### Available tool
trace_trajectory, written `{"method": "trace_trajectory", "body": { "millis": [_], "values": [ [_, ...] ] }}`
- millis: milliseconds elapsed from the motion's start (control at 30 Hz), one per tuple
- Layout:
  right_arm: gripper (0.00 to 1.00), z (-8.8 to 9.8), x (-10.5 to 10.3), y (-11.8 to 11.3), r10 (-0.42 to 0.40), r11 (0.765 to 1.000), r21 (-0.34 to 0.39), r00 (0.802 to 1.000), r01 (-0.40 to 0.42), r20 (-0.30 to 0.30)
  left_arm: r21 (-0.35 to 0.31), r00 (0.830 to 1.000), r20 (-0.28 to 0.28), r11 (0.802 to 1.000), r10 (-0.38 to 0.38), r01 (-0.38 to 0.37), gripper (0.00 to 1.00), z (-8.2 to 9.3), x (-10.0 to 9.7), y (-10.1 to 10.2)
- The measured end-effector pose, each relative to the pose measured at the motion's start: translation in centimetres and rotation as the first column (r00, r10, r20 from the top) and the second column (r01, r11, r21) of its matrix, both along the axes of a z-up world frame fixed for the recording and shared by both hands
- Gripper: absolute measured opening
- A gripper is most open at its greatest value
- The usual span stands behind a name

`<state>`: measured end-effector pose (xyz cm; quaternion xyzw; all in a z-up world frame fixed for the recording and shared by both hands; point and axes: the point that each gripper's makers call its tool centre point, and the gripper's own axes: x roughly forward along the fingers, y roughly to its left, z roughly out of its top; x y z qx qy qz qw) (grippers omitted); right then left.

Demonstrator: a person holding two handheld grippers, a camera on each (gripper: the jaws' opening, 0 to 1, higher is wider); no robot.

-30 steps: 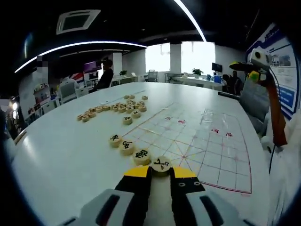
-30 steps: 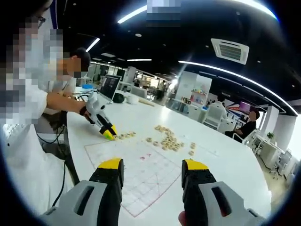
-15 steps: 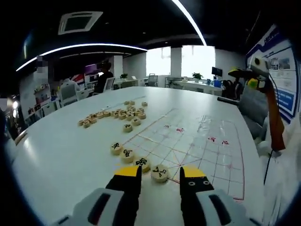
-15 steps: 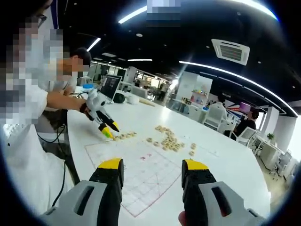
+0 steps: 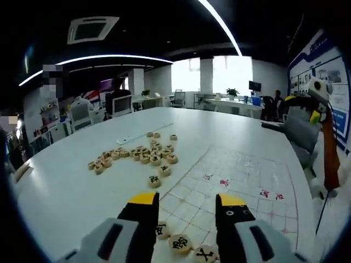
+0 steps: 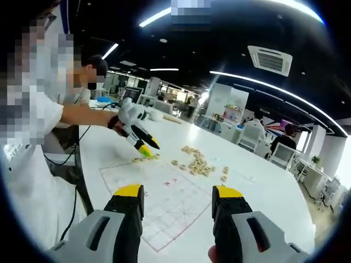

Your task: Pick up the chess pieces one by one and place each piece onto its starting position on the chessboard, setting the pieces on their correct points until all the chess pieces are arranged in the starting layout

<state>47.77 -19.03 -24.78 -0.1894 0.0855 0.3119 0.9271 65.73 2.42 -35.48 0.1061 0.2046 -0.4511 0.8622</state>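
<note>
Pieces in a row (image 5: pixel 181 243) sit on the chessboard (image 5: pixel 241 183) edge, low between my left gripper (image 5: pixel 186 201) jaws, which I see spread apart with nothing held. My right gripper (image 6: pixel 177 193) is wide open too, over the board. One piece at the bottom is partly cut off. A loose pile (image 5: pixel 137 156) lies farther away.

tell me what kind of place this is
Most likely an open-plan office: a large white table, desks with a monitor and office chairs behind it, and a ceiling air-conditioning vent overhead.
</note>
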Motion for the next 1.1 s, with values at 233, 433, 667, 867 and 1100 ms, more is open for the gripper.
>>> {"method": "trace_trajectory", "body": {
  "millis": [233, 433, 667, 867, 1100],
  "values": [
    [0.50, 0.2, -0.1, -0.1, 0.002, 1.000, 0.002, 1.000, -0.002, 0.005, -0.005, 1.000, 0.011, 1.000, 0.025, -0.025, 0.36, -0.6, 4.6, -3.6],
    [0.50, 0.4, -0.1, -0.6, -0.007, 1.000, 0.008, 1.000, 0.007, 0.010, 0.031, 0.998, 0.033, 0.998, 0.053, -0.054, 0.33, -1.4, 7.4, -5.8],
    [0.50, -0.2, -0.2, 0.4, 0.022, 1.000, -0.006, 1.000, -0.022, -0.001, 0.052, 0.993, 0.083, 0.995, 0.082, -0.086, 0.32, -0.8, 10.8, -8.1],
    [0.50, -0.2, -0.1, 0.6, 0.014, 1.000, -0.004, 1.000, -0.014, 0.003, 0.147, 0.991, 0.072, 0.981, 0.114, -0.124, 0.28, -2.5, 13.4, -8.8],
    [0.50, -0.3, -0.3, 0.7, 0.020, 1.000, -0.004, 1.000, -0.020, 0.005, 0.138, 0.992, 0.021, 0.983, 0.123, -0.125, 0.25, -3.7, 13.5, -9.9]
  ]
}}
